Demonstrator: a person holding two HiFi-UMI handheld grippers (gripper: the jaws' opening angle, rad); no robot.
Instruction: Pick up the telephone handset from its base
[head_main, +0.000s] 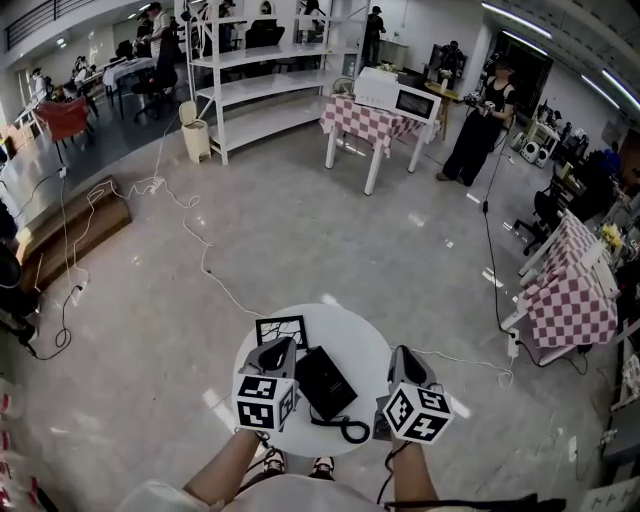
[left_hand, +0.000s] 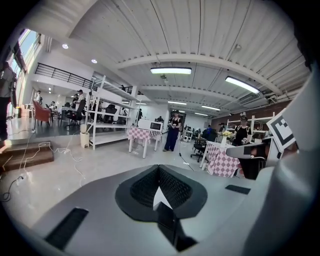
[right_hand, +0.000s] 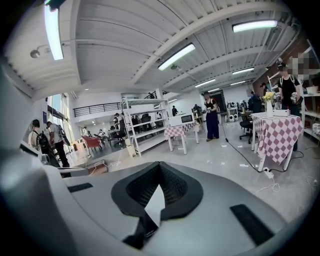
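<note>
Left tongs (head_main: 284, 347): shut, nothing between them. The left gripper view shows the two ribbed faces meeting at the tip, with only open hall beyond. I hold them low over the 9 o'clock side of the round white counter (head_main: 352, 333), tips pointing toward 12 o'clock.

Right tongs (head_main: 400, 352): also shut and empty. The right gripper view shows the faces together and open floor ahead. They sit over the counter's 3 o'clock edge, also pointing toward 12 o'clock.

The telephone (head_main: 325, 382), black, lies flat on the counter between the two tongs, near the middle. It sits closer to the left tongs, and neither pair touches it. From the head view I cannot separate the handset from the base; it reads as one dark block, so the handset appears to be seated. A black cord (head_main: 352, 431) loops on the counter at the telephone's 5 o'clock. A dark picture frame (head_main: 281, 328) lies at its 11 o'clock, just beside the left tongs' tips.

Surroundings: grey polished floor (head_main: 300, 230) with white cables (head_main: 190, 235) trailing across it toward 10 o'clock. Far off at 12 o'clock stands a checked table (head_main: 362, 122) carrying a white microwave (head_main: 397, 97). A white shelving rack (head_main: 255, 80) is at 11 o'clock. A person (head_main: 482, 122) in dark clothes stands at 1 o'clock.
</note>
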